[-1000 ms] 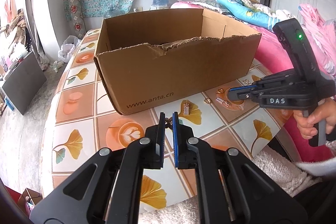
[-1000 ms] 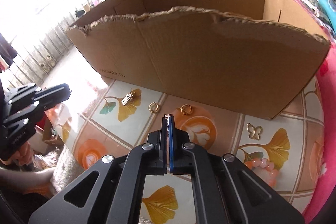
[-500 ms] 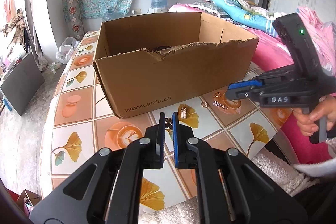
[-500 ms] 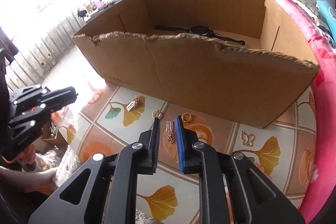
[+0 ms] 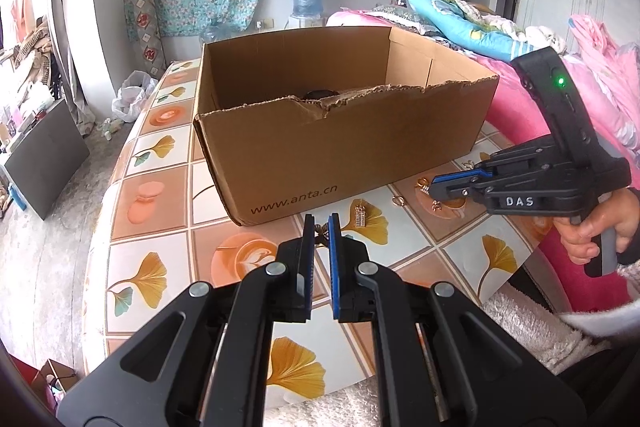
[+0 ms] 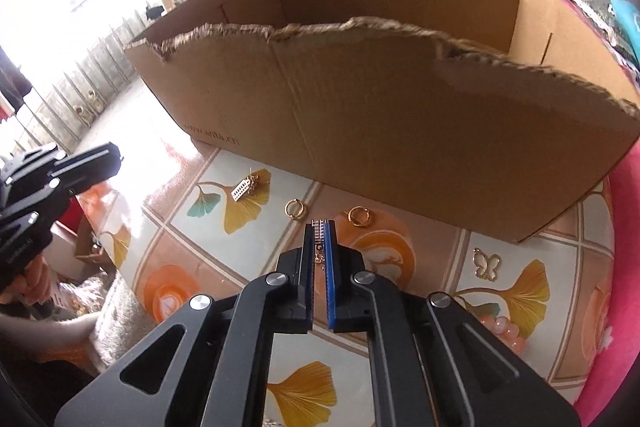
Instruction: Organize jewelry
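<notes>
In the left wrist view, "www.anta.cn" is printed low on the cardboard box (image 5: 344,143) at frame centre; the left gripper (image 5: 320,227) is held slightly apart, gripping nothing. At right, "DAS" is read on the right gripper (image 5: 434,187). In the right wrist view, a beaded earring (image 6: 319,229) is clamped at centre, its long axis running along the fingers toward the box.

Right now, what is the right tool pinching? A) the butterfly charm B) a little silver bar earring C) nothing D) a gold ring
B: the right tool is closed on the little silver bar earring, while the gold rings and butterfly charm lie on the table.
</notes>
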A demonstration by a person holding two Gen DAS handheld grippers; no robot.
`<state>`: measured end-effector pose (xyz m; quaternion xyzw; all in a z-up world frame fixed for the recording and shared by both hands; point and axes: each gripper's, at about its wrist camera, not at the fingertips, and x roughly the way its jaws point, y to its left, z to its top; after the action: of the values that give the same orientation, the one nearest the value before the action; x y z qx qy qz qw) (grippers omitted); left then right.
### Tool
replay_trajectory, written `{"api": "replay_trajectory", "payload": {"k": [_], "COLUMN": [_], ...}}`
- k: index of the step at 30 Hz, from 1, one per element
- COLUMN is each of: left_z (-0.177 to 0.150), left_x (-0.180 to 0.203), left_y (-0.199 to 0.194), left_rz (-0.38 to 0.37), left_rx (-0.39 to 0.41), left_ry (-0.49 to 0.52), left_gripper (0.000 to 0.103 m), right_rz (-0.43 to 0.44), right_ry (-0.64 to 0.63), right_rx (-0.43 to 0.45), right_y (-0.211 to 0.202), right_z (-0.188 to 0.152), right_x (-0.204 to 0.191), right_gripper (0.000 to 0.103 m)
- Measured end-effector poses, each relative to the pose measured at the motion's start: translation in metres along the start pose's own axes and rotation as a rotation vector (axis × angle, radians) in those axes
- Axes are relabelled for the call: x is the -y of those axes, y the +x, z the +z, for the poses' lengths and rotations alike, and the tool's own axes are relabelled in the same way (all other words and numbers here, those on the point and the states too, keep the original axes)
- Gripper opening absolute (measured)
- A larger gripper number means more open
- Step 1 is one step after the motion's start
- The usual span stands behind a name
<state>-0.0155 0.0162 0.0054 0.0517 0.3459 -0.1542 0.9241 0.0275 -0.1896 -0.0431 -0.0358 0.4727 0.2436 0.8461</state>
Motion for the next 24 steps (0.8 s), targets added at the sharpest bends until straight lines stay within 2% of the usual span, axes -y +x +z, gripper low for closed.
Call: {"api": "replay_trajectory", "payload": {"k": [7,12,15,17,20,24], "left_z": [0.012,0.039,0.059,0.073,0.094,0.122], "left_x": [-0.002,-0.004,-0.005,-0.005,-0.007,-0.014], "left_y": [-0.017,-0.036,-0.042,-0.039,-0.024,0.017], "left_rz": [-0.017,-0.056,-0.077,-0.087,-0.103,-0.158], "left_rx": [0.044,0.114,0.148,0.155,0.129,0.026], "left_ry": [0.003,0.017,0.038,0.052,0.063,0.019], "left_gripper": [0.006,0.006,0.006,0.006,0.006,0.006], "right_rz": [0.124,0.187,0.208,0.197,0.205,0.222], "right_ry": [0.089,0.079,0.073,0.060,0.052,0.101], "right_rx": [0.124,0.252,0.301,0.304,0.264,0.145], "right_y": [-0.064,-0.104,-0.112,-0.105,-0.090,-0.041], "right_z": [0.012,0.042,0.064,0.080,0.099,0.124], "right_x": [0.005,-0.004,0.001,0.007,0.015,0.036], "right_gripper": [0.005,0.005,0.005,0.005,0.005,0.005]}}
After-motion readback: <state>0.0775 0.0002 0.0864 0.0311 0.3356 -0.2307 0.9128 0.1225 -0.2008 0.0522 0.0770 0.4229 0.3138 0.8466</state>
